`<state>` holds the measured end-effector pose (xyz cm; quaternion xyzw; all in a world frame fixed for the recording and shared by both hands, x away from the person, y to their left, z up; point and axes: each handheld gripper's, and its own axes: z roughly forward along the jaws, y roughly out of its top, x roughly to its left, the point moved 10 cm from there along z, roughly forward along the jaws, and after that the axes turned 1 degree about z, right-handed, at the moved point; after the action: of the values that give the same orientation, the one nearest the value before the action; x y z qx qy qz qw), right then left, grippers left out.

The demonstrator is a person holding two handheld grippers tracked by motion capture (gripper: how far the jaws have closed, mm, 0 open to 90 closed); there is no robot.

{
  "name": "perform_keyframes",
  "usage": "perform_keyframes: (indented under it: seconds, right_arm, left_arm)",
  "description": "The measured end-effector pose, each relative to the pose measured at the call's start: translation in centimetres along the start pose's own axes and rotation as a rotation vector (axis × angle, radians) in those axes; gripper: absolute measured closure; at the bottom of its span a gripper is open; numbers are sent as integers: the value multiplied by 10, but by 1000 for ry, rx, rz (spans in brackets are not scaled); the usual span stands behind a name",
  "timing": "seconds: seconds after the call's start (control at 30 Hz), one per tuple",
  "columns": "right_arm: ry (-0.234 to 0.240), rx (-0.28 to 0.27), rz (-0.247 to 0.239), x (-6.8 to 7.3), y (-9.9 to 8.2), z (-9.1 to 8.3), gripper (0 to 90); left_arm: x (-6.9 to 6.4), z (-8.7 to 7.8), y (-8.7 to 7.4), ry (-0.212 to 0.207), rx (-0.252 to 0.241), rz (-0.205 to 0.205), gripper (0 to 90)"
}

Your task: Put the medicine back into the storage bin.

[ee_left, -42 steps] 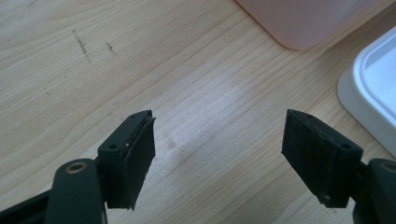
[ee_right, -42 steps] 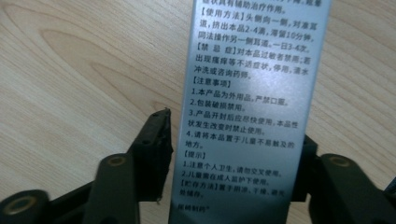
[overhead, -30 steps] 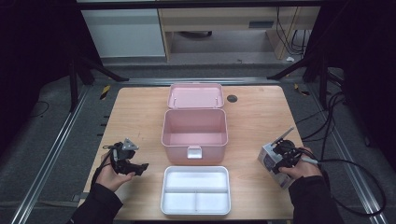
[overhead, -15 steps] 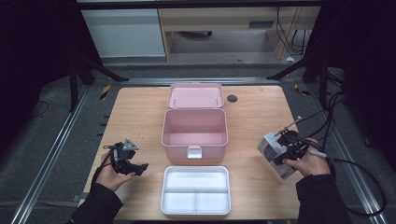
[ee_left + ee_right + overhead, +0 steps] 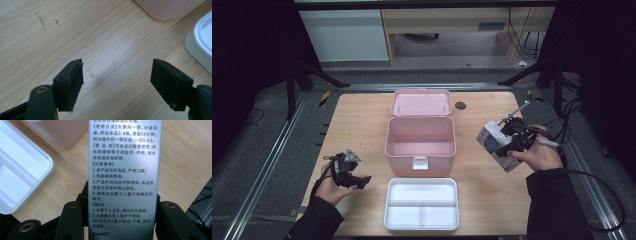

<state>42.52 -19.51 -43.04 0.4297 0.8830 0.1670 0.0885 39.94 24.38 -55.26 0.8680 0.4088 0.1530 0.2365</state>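
Observation:
My right gripper (image 5: 501, 145) is shut on a small white and silver carton (image 5: 491, 137) printed with text, held in the air above the table's right side. In the right gripper view the carton (image 5: 123, 177) stands between the two black jaws, its printed face toward the camera. An open pink box (image 5: 420, 138) with its lid laid back sits at the table's centre, left of the carton. My left gripper (image 5: 360, 180) rests low at the table's left front, open; in the left gripper view its jaws (image 5: 117, 82) stand wide over bare wood.
A white divided tray (image 5: 422, 220) lies at the front edge, below the pink box; its corner (image 5: 200, 47) appears in the left gripper view and its rim (image 5: 37, 187) in the right gripper view. A dark round hole (image 5: 460, 105) marks the table's far right.
My right hand has lifted the carton off the table and carried it upward and slightly away. The left hand and gripper have stayed in place.

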Motion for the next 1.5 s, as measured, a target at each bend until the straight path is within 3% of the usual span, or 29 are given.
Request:
perform_keyframes:
  seconds: [0.3,0.4,0.7,1.2,1.5]
  right_arm:
    - [35,-31,-68,12,44,-12,567]
    - [27,-44,-100,15,58,-14,567]
    - [65,-52,-164,32,93,-12,567]
    - [96,-81,-255,63,147,7,567]
    - [124,-82,-302,84,166,20,566]
  left_arm:
    - [0,2,-1,-1,7,4,260]
    - [0,2,-2,-2,9,4,260]
    - [0,2,-2,-2,11,10,260]
    - [-2,4,-4,-9,22,25,269]
    - [-1,4,-4,-8,20,24,269]
